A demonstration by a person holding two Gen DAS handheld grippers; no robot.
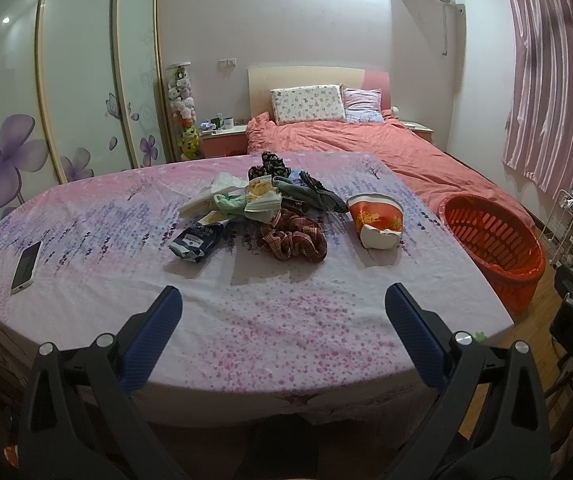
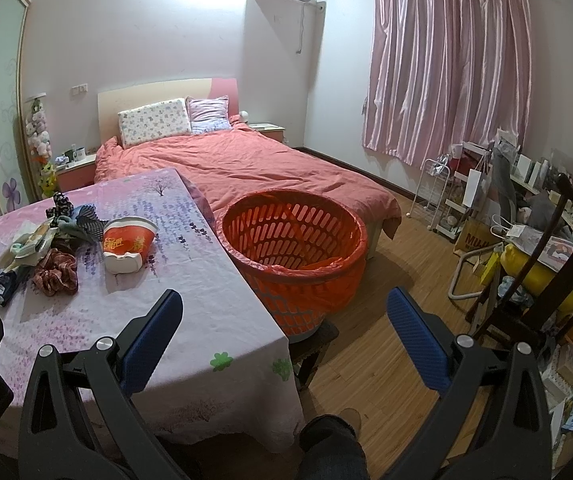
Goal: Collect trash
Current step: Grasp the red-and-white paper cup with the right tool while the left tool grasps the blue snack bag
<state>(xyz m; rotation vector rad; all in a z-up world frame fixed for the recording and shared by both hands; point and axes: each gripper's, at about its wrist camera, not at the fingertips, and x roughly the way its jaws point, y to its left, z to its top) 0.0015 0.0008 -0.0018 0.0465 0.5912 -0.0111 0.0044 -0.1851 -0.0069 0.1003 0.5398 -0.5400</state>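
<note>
The orange basket hid its own base behind the table's right edge, and its depths stayed unseen past the rim. Within the trash pile near the table's far edge, lower pieces lay buried under upper ones. Print on the crushed cup was too small to read

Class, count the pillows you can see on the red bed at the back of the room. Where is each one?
2. A floral white pillow leans on the headboard; a striped pink pillow sits just right of it, partly behind. Others may be hidden.
</note>
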